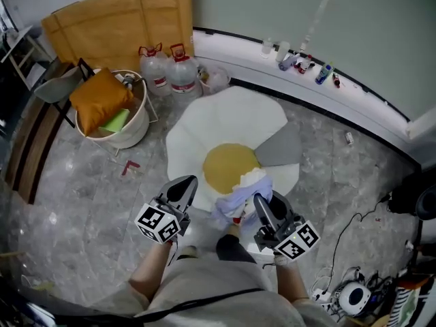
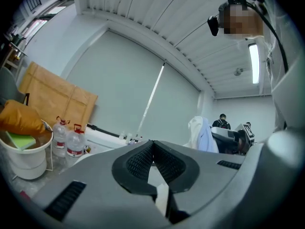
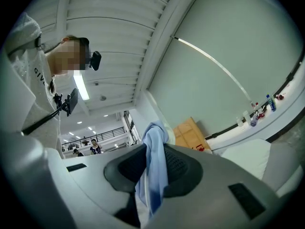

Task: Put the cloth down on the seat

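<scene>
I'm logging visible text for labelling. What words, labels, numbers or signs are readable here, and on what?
"GIV", cut off, on the person's shirt.
Too small to read: water jug labels; ledge bottles.
Black-and-white patterns only, no words: marker cubes.

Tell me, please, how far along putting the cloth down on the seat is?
Done: the cloth is gripped in the jaws of the right gripper. In hand: it is held over the near edge of the white-and-yellow seat. Left: lowering it and opening the jaws. The left gripper is shut on nothing.
</scene>
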Motion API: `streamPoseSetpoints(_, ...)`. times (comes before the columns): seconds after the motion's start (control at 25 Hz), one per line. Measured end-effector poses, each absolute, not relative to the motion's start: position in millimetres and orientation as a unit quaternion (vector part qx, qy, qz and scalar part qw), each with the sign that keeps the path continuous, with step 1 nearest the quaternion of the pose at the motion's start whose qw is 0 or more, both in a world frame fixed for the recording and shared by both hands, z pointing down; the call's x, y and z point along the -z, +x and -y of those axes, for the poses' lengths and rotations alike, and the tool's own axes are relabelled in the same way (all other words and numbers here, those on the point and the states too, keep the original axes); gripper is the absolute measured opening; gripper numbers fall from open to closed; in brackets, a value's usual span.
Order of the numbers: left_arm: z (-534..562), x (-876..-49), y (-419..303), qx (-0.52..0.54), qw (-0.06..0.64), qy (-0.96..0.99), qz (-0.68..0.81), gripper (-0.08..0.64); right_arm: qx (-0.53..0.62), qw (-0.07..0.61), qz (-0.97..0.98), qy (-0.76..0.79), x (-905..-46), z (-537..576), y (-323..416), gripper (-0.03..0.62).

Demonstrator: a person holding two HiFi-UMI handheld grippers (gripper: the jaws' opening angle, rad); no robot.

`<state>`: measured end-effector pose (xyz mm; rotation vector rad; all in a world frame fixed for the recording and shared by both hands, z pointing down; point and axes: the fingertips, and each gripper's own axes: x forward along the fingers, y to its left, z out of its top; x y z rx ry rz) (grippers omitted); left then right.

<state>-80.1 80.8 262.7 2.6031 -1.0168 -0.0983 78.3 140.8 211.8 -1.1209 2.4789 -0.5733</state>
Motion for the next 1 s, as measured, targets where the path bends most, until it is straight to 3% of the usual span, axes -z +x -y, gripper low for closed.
streamPoseSetpoints(0.56, -44, -281, -49, 0.047, 0.176, 0.876, 0.447, 0.014, 0.22, 0.16, -0.908, -0.319, -221, -68, 123, 0.094)
streamPoseSetpoints(1.0, -39, -311, -64, 0.035, 0.198, 0.849, 0.489, 0.014, 0.213, 0.17, -0.916, -0.292, -227, -17, 122, 0.094)
